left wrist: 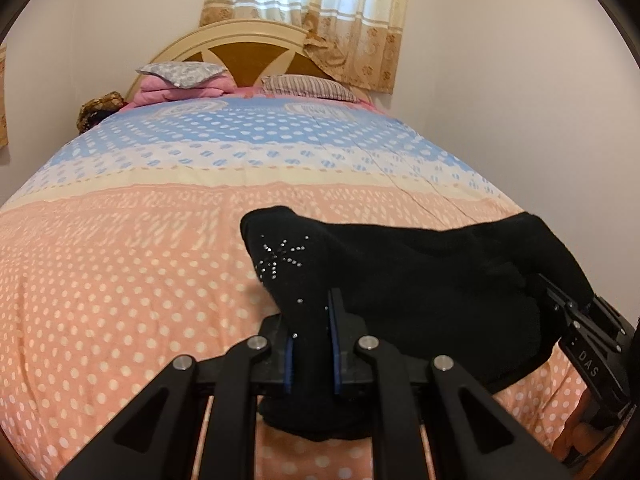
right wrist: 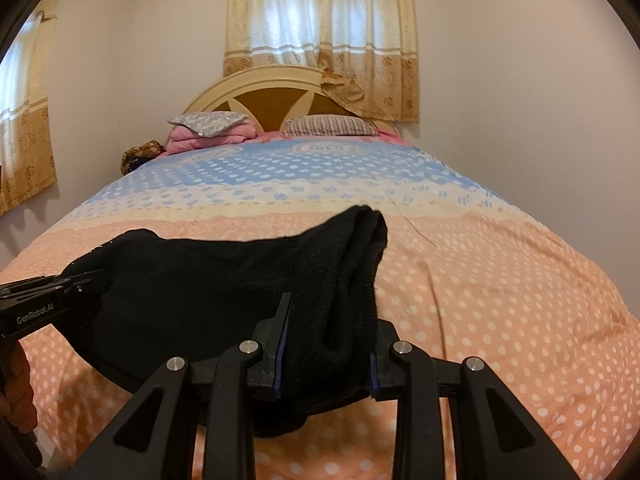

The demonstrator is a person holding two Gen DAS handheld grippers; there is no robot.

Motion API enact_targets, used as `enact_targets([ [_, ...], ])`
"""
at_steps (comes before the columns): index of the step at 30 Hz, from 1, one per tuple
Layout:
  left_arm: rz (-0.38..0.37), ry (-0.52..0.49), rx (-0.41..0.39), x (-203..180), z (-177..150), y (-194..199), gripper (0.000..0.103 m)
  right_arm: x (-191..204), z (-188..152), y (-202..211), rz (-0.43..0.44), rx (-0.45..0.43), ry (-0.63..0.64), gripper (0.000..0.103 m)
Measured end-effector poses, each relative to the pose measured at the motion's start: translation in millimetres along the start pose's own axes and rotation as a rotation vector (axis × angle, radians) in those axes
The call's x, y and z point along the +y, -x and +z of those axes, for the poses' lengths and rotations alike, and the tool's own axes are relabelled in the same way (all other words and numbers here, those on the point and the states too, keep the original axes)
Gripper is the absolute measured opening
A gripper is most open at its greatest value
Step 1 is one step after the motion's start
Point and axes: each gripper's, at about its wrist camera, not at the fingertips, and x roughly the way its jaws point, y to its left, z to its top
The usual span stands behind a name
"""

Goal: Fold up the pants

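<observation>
Left wrist view shows the left gripper (left wrist: 312,344) clamped tight on one end of the black pants (left wrist: 420,280), the cloth pinched between its blue-edged pads and hanging in a lump below them. A star of small shiny studs (left wrist: 280,258) sits on the cloth just above that grip. From there the pants stretch across to the right gripper (left wrist: 560,300), seen at the far edge, whose tips are sunk in the other end.

Right wrist view shows the right gripper (right wrist: 326,356) closed on a thick, rolled bunch of the pants (right wrist: 224,292), jaws held partly apart by the bulk of the cloth. The left gripper (right wrist: 86,280) bites the opposite end, with part of a hand (right wrist: 16,392) below it.

Relative to the bed (right wrist: 500,300): the pants hang between the two grippers over its near end, above the pink dotted bedspread (left wrist: 120,280). Pillows (right wrist: 328,125) and a folded pink blanket (right wrist: 200,138) lie at its far end, against the headboard (right wrist: 264,104), below the curtained window (right wrist: 320,28).
</observation>
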Motion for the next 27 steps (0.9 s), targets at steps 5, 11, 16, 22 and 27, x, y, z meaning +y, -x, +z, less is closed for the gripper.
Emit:
enact_targets([
  [5,0.021,0.045,-0.018,22,2,7,0.014,21,6,3,0.042,-0.014,0.031,0.03],
  [11,0.065,0.078,-0.023,42,5,7,0.014,48,14,-2,0.092,-0.031,0.074,0.029],
  [16,0.076,0.079,0.019,53,0,-2,0.014,63,20,-13,0.109,-0.026,0.1,0.029],
  [22,0.018,0.146,0.123,73,-13,-20,0.043,51,-4,-29,0.093,0.07,0.087,0.029],
  [27,0.063,0.17,0.11,80,-11,-25,0.058,29,-28,-43,0.152,0.145,-0.01,0.032],
])
